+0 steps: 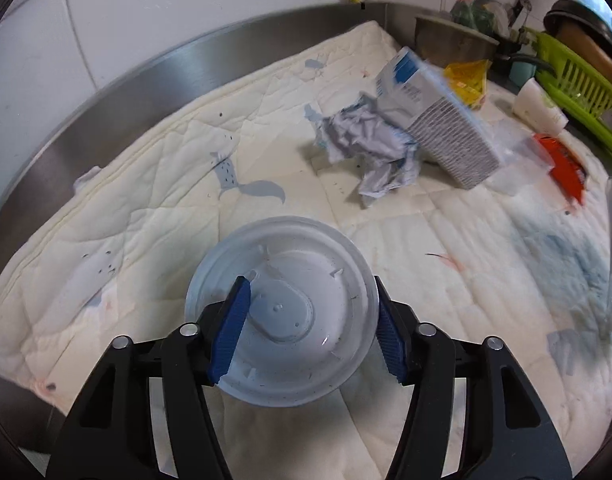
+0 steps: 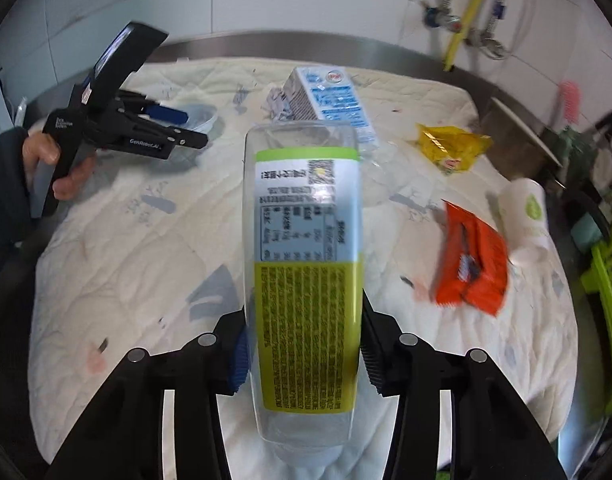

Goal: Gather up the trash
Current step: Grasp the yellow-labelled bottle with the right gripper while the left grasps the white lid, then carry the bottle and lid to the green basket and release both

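Observation:
My left gripper [image 1: 309,326] is shut on a white plastic cup lid [image 1: 282,316], held just above the quilted cloth [image 1: 146,208]; it also shows in the right wrist view [image 2: 174,120]. My right gripper [image 2: 304,344] is shut on a clear plastic bottle [image 2: 306,240] with a green and white label, held above the cloth. On the cloth lie a blue and white milk carton [image 2: 329,100], crumpled paper [image 1: 369,148], a yellow wrapper [image 2: 449,146], an orange wrapper [image 2: 471,260] and a white paper cup [image 2: 525,216].
The cloth covers a steel counter with a raised rim [image 1: 166,76] against a tiled wall. A green dish rack [image 1: 577,92], a metal bowl [image 1: 453,40] and kitchen items stand at the right. Pipes [image 2: 465,28] run on the wall.

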The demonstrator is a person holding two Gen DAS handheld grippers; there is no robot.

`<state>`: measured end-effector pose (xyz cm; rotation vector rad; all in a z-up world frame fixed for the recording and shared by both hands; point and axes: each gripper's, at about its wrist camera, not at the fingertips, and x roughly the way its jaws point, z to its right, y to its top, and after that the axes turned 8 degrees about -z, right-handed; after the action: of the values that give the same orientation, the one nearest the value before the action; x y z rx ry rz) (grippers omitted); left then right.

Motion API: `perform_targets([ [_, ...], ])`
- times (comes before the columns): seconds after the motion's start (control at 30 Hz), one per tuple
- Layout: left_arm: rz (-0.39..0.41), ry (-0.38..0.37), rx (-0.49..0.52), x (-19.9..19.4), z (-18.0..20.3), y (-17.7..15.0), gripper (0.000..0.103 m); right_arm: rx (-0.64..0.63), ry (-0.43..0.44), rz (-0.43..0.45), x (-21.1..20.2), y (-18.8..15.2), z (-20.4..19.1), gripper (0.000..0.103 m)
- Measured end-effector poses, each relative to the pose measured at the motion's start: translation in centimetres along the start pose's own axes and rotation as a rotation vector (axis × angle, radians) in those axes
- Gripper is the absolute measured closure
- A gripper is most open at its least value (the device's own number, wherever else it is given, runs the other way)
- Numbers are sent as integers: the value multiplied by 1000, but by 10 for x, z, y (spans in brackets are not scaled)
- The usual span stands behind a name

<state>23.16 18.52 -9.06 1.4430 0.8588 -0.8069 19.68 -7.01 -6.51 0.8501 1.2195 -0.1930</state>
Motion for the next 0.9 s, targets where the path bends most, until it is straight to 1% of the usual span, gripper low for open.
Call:
perform_targets([
  [0.1, 11, -26, -2, -16, 6, -5, 74, 46, -3, 25, -19, -20, 3, 61],
  [0.13, 19, -31, 5, -20, 9, -7, 79, 62, -2, 32, -24, -26, 5, 61],
  [0.17, 24, -28, 10, -22, 11, -9, 81, 77, -1, 37, -28, -32, 6, 61],
  [0.3, 14, -20, 27, -22, 20, -13, 82, 123, 5, 65, -44, -50, 10, 61],
  [0.37, 11, -12, 49, -21, 25, -16, 77, 131, 5, 74, -48, -56, 10, 61],
  [0.4, 10, 1, 60, -22, 28, -18, 71, 137, 6, 79, -50, -58, 10, 61],
  [0.5, 3, 54, 104, -21, 34, -22, 71, 155, 13, 93, -52, -62, 13, 61],
  [0.57, 1, 68, 120, -18, 35, -21, 70, 166, 18, 101, -53, -64, 14, 61],
  [0.6, 2, 69, 128, -18, 35, -22, 65, 175, 20, 105, -53, -64, 15, 61],
  [0.67, -3, 74, 137, -16, 35, -22, 64, 184, 24, 109, -50, -62, 16, 61],
  [0.7, -12, 71, 142, -13, 34, -22, 66, 186, 25, 112, -49, -62, 17, 61],
  [0.8, -38, 85, 131, -5, 29, -23, 82, 199, 32, 119, -48, -60, 19, 61],
  [0.87, -32, 80, 127, -4, 27, -23, 85, 208, 37, 128, -50, -60, 20, 61],
  [0.9, -31, 72, 123, -5, 26, -24, 94, 215, 39, 134, -51, -61, 20, 61],
])
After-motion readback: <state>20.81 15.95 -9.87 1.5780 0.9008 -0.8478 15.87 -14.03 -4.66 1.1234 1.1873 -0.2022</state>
